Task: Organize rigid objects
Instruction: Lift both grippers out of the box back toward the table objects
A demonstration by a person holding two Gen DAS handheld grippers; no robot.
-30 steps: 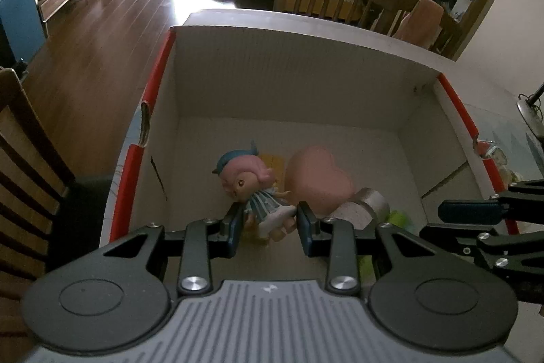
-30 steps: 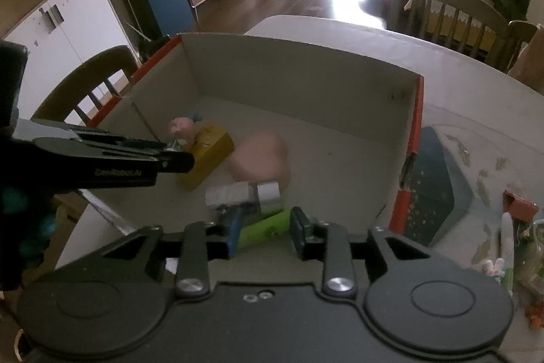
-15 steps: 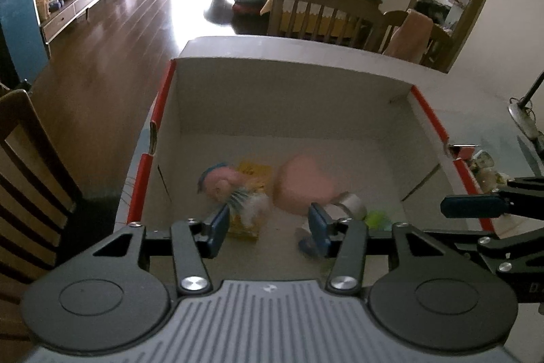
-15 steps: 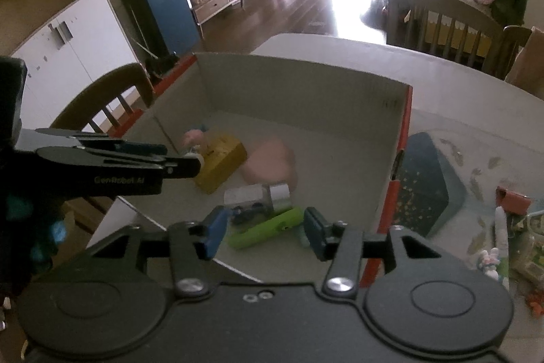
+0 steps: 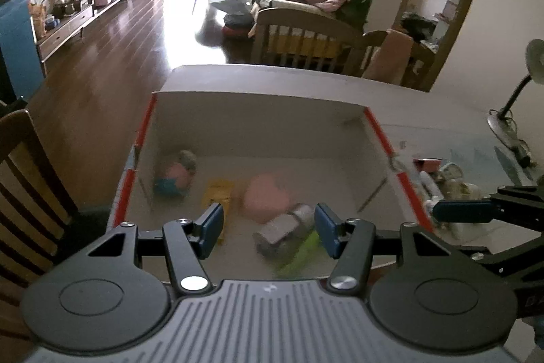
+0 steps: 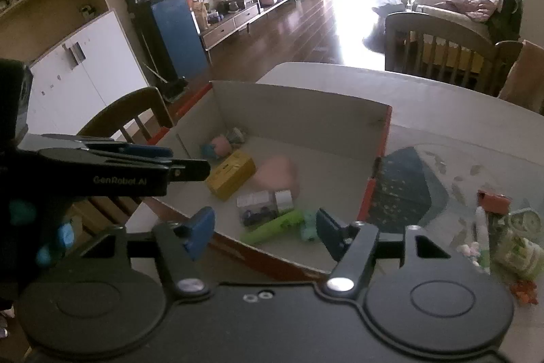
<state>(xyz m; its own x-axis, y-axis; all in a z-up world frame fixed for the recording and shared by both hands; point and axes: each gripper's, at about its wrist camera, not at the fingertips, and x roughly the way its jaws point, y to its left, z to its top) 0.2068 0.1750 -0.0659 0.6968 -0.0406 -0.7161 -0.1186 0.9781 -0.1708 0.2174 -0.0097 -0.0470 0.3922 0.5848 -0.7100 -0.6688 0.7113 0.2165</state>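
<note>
Left wrist view gives me the cardboard box [image 5: 258, 121] already holding a doll [image 5: 173, 174], yellow block [image 5: 217, 193], pink heart [image 5: 267, 198], small carton [image 5: 278, 230] and green tube [image 5: 299, 252]. My left gripper [image 5: 268, 225] and right gripper [image 6: 261, 232] both hang spread wide, carrying nothing. Loose items [image 6: 510, 237] right of the box on the surface [image 6: 459, 125] look left to sort, I judge.

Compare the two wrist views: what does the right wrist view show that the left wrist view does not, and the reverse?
Only the right wrist view shows the blue cabinet, the white cupboard and the dark blue mat beside the box.

Only the left wrist view shows the desk lamp.

Both show the cardboard box, with the doll, yellow box, pink heart and green tube inside, and both grippers open: left gripper, right gripper.
</note>
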